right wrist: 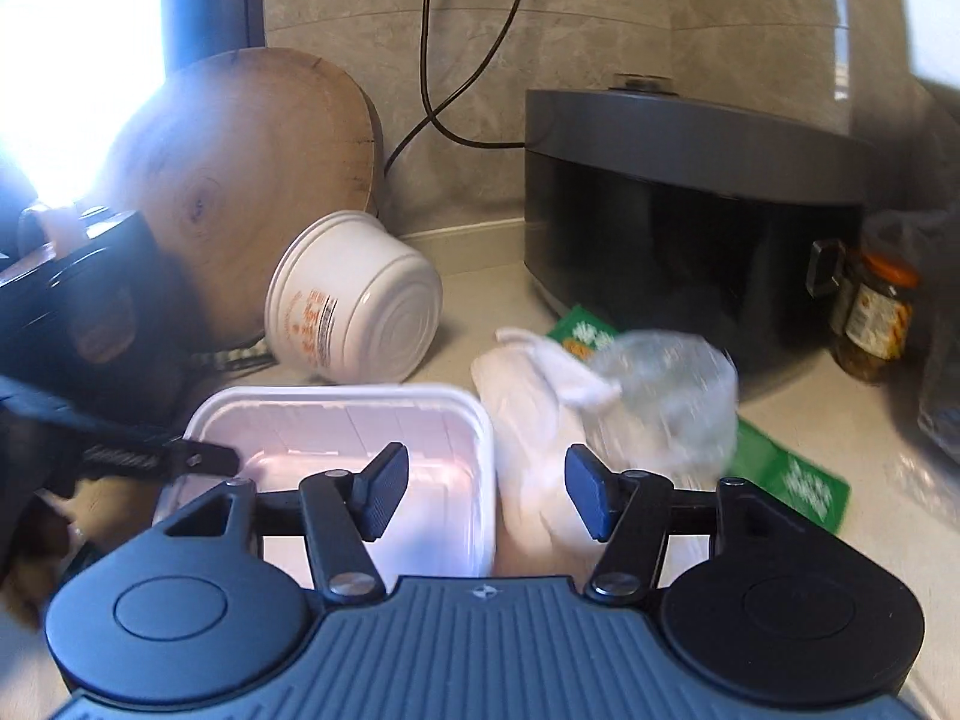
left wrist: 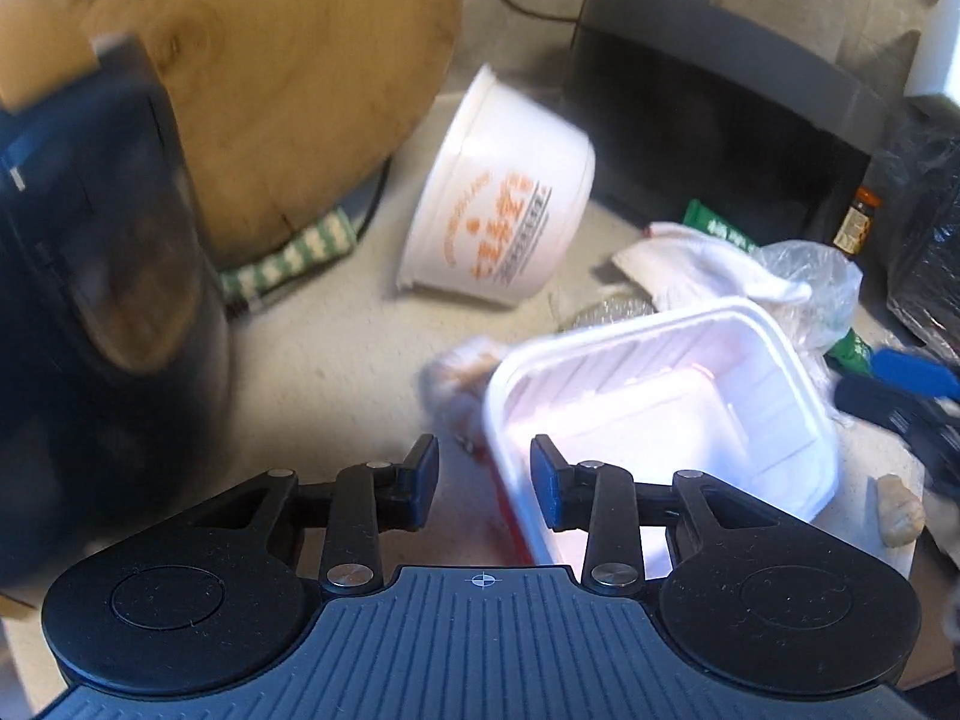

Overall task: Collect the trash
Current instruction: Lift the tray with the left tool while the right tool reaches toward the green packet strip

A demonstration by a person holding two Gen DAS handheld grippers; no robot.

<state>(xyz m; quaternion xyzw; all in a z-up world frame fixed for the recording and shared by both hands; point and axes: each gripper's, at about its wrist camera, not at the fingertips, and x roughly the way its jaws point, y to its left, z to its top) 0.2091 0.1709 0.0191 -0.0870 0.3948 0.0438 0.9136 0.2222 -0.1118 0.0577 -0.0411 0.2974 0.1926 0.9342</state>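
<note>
A white plastic tray (left wrist: 660, 408) (right wrist: 336, 396) lies on the pale counter, empty inside. My left gripper (left wrist: 483, 468) is open, and the tray's near left rim passes between its fingers, close to the right pad. From the right wrist view, one left fingertip (right wrist: 207, 459) rests at that same rim. My right gripper (right wrist: 487, 480) is open above the tray's right rim and a crumpled white tissue (right wrist: 528, 420) (left wrist: 702, 264). A white paper bowl (left wrist: 498, 204) (right wrist: 354, 312) with orange print lies on its side behind. A clear plastic bag (left wrist: 816, 276) (right wrist: 666, 396) sits on the tissue.
A round wooden board (left wrist: 270, 60) (right wrist: 240, 180) leans at the back left. A dark appliance (left wrist: 720, 102) (right wrist: 690, 192) stands at the back right, with a jar (right wrist: 876, 318) beside it. Green wrappers (right wrist: 798, 480) lie under the bag. A black vessel (left wrist: 90, 270) stands close on the left.
</note>
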